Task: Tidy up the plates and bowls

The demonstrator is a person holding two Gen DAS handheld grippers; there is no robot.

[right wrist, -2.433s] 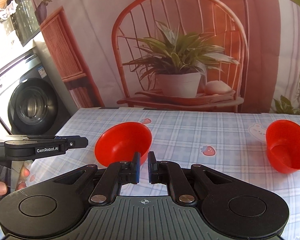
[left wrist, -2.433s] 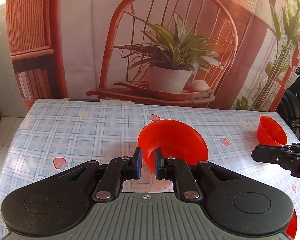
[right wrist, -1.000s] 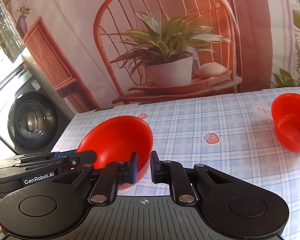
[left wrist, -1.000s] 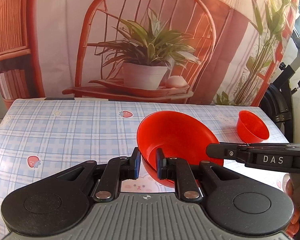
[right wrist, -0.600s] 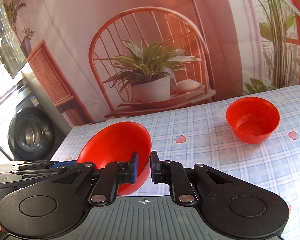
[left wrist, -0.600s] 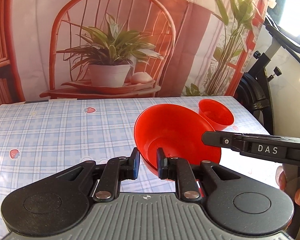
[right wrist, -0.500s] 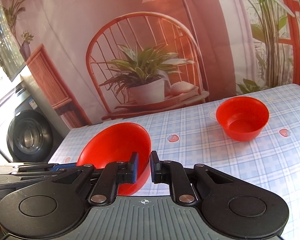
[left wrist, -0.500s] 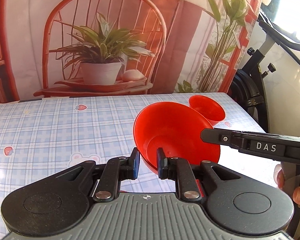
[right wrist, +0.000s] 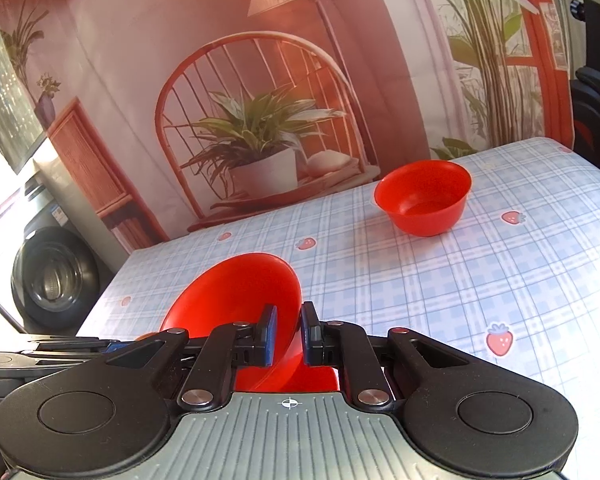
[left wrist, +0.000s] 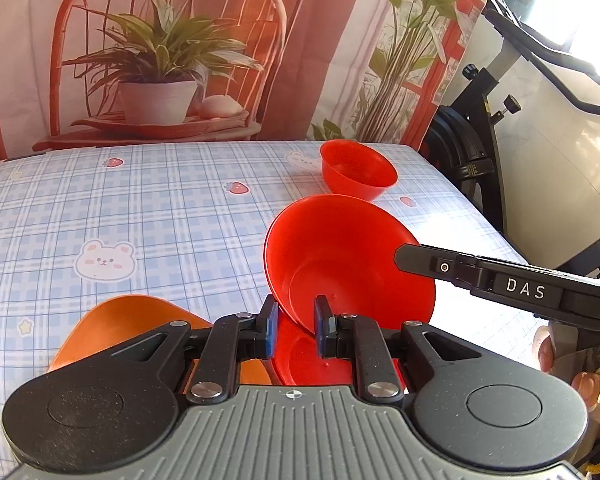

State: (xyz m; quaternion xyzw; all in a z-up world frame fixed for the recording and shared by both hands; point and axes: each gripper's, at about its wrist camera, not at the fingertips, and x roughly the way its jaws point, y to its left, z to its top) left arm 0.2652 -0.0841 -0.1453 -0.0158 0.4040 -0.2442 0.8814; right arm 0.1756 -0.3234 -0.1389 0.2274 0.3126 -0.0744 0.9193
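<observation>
Both grippers hold one large red bowl (left wrist: pixel 340 256) by its rim, tilted above the table; it also shows in the right wrist view (right wrist: pixel 236 300). My left gripper (left wrist: pixel 294 322) is shut on its near rim. My right gripper (right wrist: pixel 287 330) is shut on the opposite rim. A small red bowl (left wrist: pixel 358 170) stands upright at the far right of the table, also in the right wrist view (right wrist: pixel 424 196). An orange dish (left wrist: pixel 116 324) and a red dish (left wrist: pixel 300 364) lie below the held bowl at the table's near edge.
The table (left wrist: pixel 160 208) has a blue checked cloth with strawberries and bears. A printed backdrop with chair and plant (left wrist: pixel 160 60) hangs behind it. An exercise bike (left wrist: pixel 480 140) stands to the right, a washing machine (right wrist: pixel 52 276) to the left.
Both grippers have carried the large red bowl to the right and toward the table's near edge. The orange and red dishes have come into view beneath it.
</observation>
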